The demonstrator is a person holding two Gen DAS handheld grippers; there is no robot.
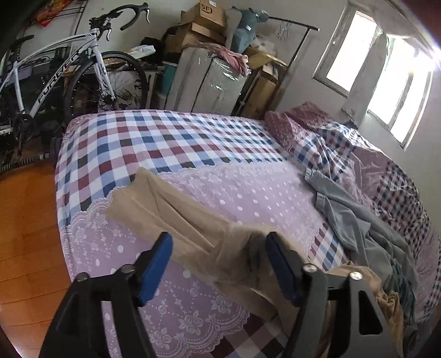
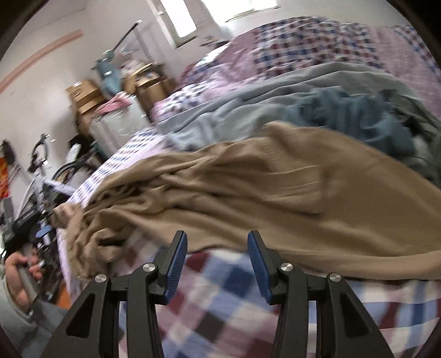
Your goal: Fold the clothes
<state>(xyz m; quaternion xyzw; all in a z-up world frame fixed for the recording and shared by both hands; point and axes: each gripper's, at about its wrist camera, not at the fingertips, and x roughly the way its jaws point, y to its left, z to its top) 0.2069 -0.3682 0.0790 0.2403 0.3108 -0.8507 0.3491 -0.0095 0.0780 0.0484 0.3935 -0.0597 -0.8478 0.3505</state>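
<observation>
A tan garment (image 1: 176, 209) lies stretched across the bed; in the right wrist view (image 2: 261, 198) it spreads wide and bunches at its left end. My left gripper (image 1: 219, 239) is open above the tan cloth, jaws wide apart, the cloth passing between and under them. My right gripper (image 2: 217, 242) is open and empty, just short of the tan garment's near edge. A grey-blue garment (image 1: 355, 220) lies crumpled at the right of the bed, also in the right wrist view (image 2: 248, 107), with a darker teal one (image 2: 350, 115) beside it.
The bed (image 1: 171, 140) has a checked and pink dotted cover, with pillows (image 1: 292, 124) near the window wall. A white bicycle (image 1: 69, 74) and stacked boxes (image 1: 204, 19) stand beyond the bed. Wooden floor (image 1: 24, 234) lies to the left. A hand (image 2: 19, 278) shows at lower left.
</observation>
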